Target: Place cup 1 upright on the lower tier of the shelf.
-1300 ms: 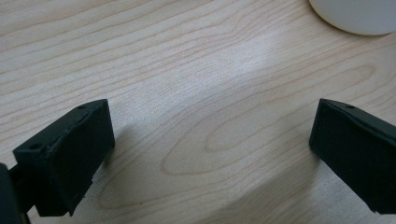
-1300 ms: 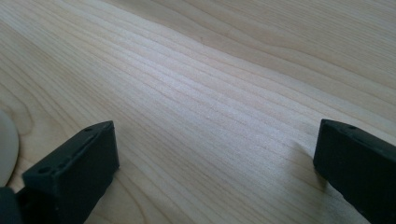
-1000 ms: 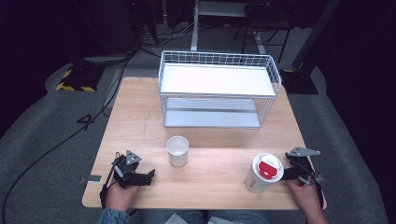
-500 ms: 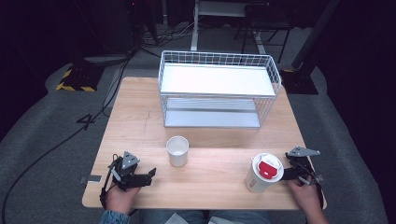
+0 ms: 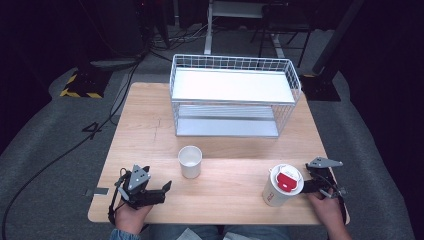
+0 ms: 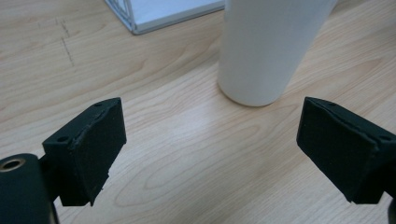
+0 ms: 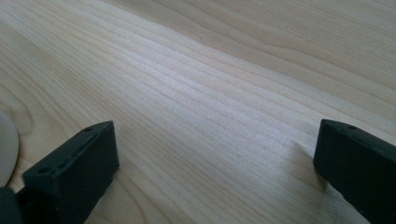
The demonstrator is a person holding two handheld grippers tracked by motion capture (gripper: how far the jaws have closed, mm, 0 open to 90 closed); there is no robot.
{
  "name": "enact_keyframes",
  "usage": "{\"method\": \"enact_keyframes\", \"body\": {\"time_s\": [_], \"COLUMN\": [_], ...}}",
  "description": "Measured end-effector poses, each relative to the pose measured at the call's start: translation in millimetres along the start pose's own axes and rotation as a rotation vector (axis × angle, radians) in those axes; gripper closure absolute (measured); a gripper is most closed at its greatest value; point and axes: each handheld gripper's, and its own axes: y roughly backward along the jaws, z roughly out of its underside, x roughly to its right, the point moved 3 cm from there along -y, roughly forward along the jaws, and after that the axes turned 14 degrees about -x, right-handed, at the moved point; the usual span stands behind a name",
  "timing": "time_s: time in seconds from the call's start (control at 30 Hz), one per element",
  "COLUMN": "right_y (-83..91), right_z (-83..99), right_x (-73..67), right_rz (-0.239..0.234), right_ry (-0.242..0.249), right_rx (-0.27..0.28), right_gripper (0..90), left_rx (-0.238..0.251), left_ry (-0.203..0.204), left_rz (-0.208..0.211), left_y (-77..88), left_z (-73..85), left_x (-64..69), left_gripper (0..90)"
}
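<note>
High view: the left claw [image 5: 167, 186] lies low at the near left of the pale wooden desk [image 5: 235, 150], jaws apart and just narrowed, nothing between them. Beyond its tips, close but apart, stands the small white open paper cup [image 5: 190, 161]. The right claw [image 5: 300, 187], released, rests just beside the tall white cup with a red-tabbed lid [image 5: 281, 185].

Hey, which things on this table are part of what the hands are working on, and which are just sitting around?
In the job:
- small white cup, right ahead of the left hand-held gripper, whose open jaws have just been closing with nothing between them
- lidded cup with red tab, beside the right hand-held gripper

Just sitting there:
- white wire rack
- wooden table
</note>
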Motion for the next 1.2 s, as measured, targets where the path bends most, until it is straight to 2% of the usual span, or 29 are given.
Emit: {"method": "enact_keyframes", "body": {"time_s": [0.13, 0.2, 0.4, 0.47, 0.53, 0.6, 0.9, 1.13, 1.2], "right_y": [0.0, 0.0, 0.0, 0.0, 0.0, 0.0, 0.0, 0.3, 0.3], "right_z": [0.0, 0.0, 0.0, 0.0, 0.0, 0.0, 0.0, 0.3, 0.3], "right_x": [0.1, 0.1, 0.0, 0.0, 0.1, 0.4, 0.4, 0.1, 0.1], "right_rz": [0.001, 0.000, 0.000, 0.000, 0.001, 0.004, 0.005, 0.007, 0.009], "right_ry": [0.001, 0.001, 0.000, 0.000, 0.000, -0.005, -0.005, -0.010, -0.012], "right_rx": [0.000, 0.000, 0.001, 0.000, 0.001, 0.000, 0.001, -0.001, -0.001], "right_gripper": [0.1, 0.1, 0.1, 0.1, 0.2, 0.2, 0.3, 0.4, 0.3], "left_rx": [0.038, 0.084, 0.127, 0.130, 0.129, 0.135, 0.128, 0.124, 0.123], "left_ry": [0.003, 0.014, 0.010, 0.014, 0.039, 0.041, 0.021, 0.024, 0.013], "left_rz": [0.009, 0.025, 0.033, 0.033, 0.013, 0.018, 0.041, 0.061, 0.064], "left_y": [2.7, 4.6, 2.8, 1.3, -4.9, -8.7, -16.1, -22.9, -25.1], "left_z": [-2.1, -4.6, -11.2, -12.7, -18.3, -22.3, -33.6, -43.0, -45.3], "left_x": [1.3, 3.2, 9.5, 9.9, 11.0, 12.3, 18.1, 21.1, 21.9], "left_gripper": [8.7, 8.5, 7.6, 7.5, 6.0, 5.9, 5.0, 2.4, 2.4]}}
